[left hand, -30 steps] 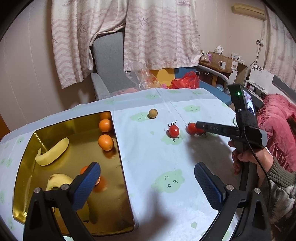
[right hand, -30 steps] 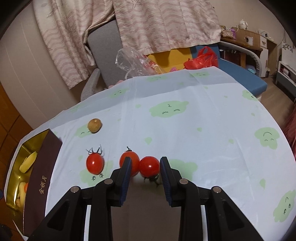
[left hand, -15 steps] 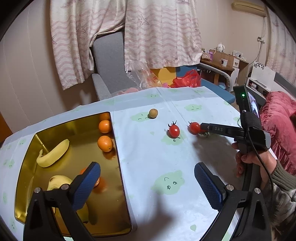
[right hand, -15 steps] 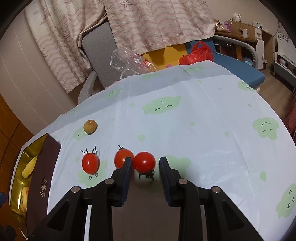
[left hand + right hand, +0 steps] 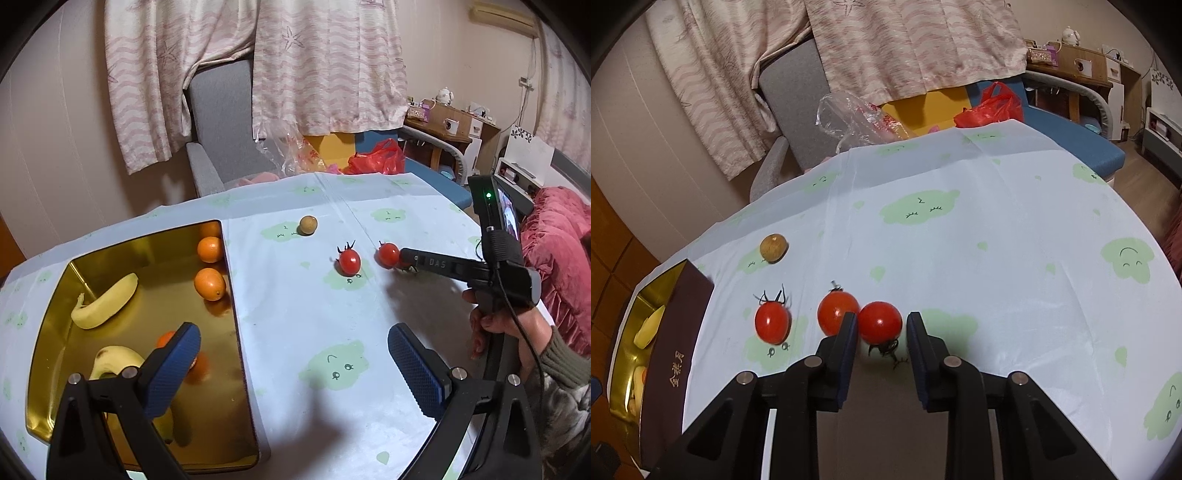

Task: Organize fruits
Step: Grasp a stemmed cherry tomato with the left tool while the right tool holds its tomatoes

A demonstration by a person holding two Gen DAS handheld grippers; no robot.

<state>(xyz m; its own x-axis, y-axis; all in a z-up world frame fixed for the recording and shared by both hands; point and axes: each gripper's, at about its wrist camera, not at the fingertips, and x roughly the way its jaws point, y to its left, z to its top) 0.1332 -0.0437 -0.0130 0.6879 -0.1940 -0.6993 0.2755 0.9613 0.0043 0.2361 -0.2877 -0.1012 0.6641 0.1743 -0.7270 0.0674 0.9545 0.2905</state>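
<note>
Tablecloth (image 5: 1015,258) over the tabletop: thin smooth cloth with a faint sheen, creased along fold lines. Tin box (image 5: 55,332): gold metal inside, mirror-glossy, reflecting the fruit in it; outer wall (image 5: 679,354) matt dark maroon. Tomatoes (image 5: 880,322) glossy, taut skin with bright highlights. Small brown fruit (image 5: 307,225) dull, rough-looking. Oranges (image 5: 209,283) finely pitted, slight shine. Bananas (image 5: 105,301) matt. Left gripper's fingers (image 5: 413,369): blue rubbery pads, knurled texture, on matt black plastic arms. Curtains (image 5: 325,66) soft woven cloth. Clear plastic bag (image 5: 849,118) crinkled, shiny.
</note>
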